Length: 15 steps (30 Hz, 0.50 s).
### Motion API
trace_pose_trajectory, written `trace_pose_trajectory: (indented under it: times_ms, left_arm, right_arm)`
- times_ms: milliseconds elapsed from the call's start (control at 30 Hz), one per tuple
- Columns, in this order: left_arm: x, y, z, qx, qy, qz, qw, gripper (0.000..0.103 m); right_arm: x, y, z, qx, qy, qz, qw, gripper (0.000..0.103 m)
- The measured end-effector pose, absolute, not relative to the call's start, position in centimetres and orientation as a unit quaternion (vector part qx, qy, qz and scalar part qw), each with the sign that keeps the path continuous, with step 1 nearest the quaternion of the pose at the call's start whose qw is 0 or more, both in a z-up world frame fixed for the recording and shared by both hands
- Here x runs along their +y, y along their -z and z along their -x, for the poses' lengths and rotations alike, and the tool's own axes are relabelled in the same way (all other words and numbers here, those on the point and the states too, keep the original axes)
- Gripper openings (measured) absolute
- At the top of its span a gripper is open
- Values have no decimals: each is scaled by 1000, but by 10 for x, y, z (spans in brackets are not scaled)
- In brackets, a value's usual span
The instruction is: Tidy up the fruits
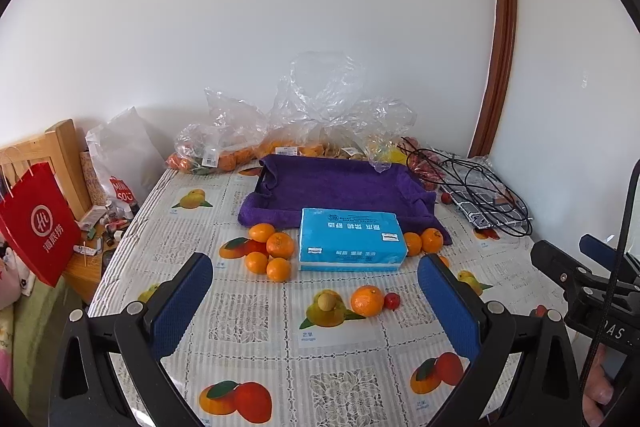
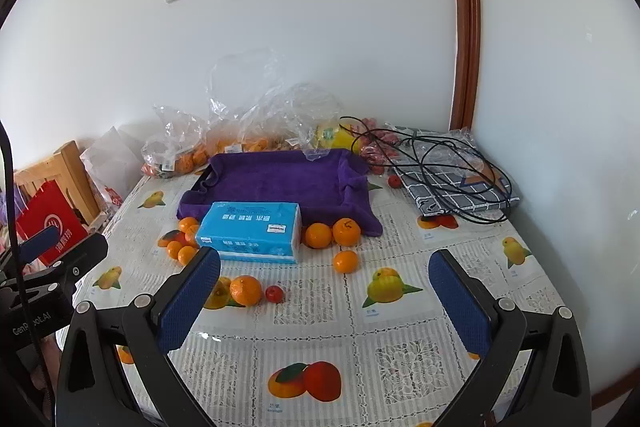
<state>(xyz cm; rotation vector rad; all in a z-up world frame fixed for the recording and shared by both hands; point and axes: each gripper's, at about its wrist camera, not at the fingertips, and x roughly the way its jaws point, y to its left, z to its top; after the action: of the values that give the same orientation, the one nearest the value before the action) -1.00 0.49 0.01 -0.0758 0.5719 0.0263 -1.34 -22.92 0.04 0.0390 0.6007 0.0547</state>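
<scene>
Loose oranges lie on the fruit-print tablecloth: a cluster [image 1: 269, 254] left of a blue tissue box [image 1: 350, 245], a pair [image 2: 332, 233] right of it, one alone [image 2: 345, 261], and one nearer [image 1: 367, 300] beside a small red fruit [image 1: 392, 301] and a small pale round fruit [image 1: 326, 301]. A tray lined with purple cloth [image 1: 336, 187] sits behind the box. My left gripper [image 1: 316, 307] is open and empty, above the table's near part. My right gripper [image 2: 326, 307] is open and empty too.
Clear plastic bags of fruit [image 1: 240, 143] line the wall. A black cable [image 2: 452, 163] lies on a checked packet [image 2: 460, 187] at the back right. A red paper bag [image 1: 38, 223] and a wooden chair [image 1: 60, 155] stand off the table's left edge.
</scene>
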Motion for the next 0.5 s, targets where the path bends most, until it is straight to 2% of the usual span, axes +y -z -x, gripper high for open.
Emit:
trace_pose_trajectory:
  times_ms: [500]
  left_arm:
    - [4, 4, 7, 283, -18, 39, 958, 103]
  right_arm:
    - [-224, 2, 14, 297, -31, -17, 954, 103]
